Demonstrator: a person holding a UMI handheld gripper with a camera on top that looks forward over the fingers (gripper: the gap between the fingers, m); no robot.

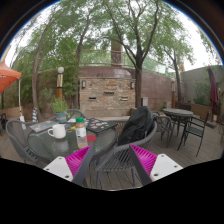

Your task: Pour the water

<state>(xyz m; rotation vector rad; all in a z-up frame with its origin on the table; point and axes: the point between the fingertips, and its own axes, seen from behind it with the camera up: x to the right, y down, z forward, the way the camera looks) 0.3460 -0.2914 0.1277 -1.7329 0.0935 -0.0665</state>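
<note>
A white mug [57, 131] stands on a round glass patio table [35, 148], off to the left beyond my fingers. A small bottle [81, 129] stands just right of the mug, near the table's edge. My gripper [110, 165] is open and empty; its pink pads [78, 160] are wide apart. It is held back from the table, with a metal mesh chair [112, 152] showing between and beyond the fingers. Whether the mug or bottle holds water cannot be seen.
A dark bag [137, 125] hangs on the chair's back. A brick fireplace [105, 96] and fence stand behind. A second table with chairs [181, 119] is at the right. An orange canopy [8, 75] is at the far left, with trees overhead.
</note>
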